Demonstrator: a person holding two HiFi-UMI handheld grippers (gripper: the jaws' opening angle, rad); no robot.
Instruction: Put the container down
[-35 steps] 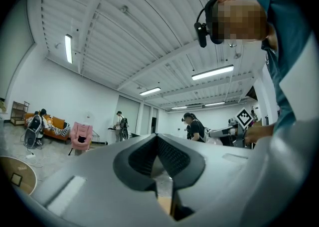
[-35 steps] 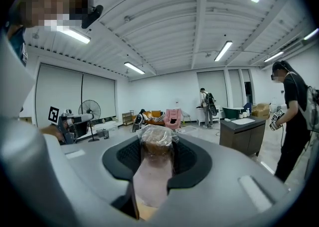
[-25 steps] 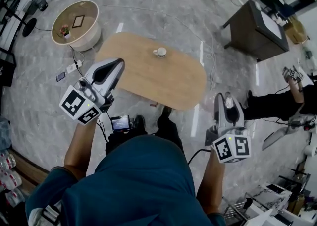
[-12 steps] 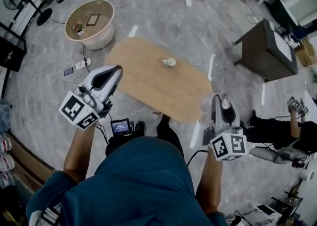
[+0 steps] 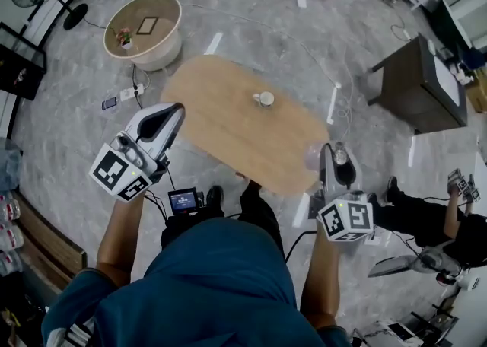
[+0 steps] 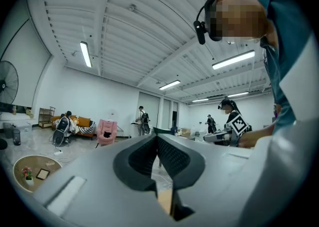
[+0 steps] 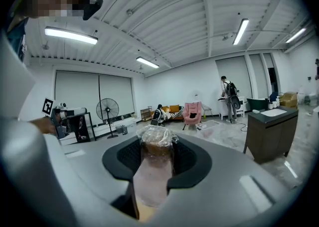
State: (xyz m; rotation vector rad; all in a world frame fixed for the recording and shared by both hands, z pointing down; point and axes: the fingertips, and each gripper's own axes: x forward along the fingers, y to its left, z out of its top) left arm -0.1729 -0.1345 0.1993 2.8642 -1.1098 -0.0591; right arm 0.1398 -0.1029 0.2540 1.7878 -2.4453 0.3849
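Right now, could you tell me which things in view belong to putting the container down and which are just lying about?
In the job: container, clamped in the right gripper; oval wooden table, its likely landing spot.
Lying about: white cup, round side table, dark cabinet, empty left gripper.

From the head view, the container is only a pale smear beside the right tongs, whose body hides most of it. In the right gripper view its lower part is blurred close to the lens, and the brown contents under its crinkled top cannot be identified. The cup on the counter is too small to tell what it holds.
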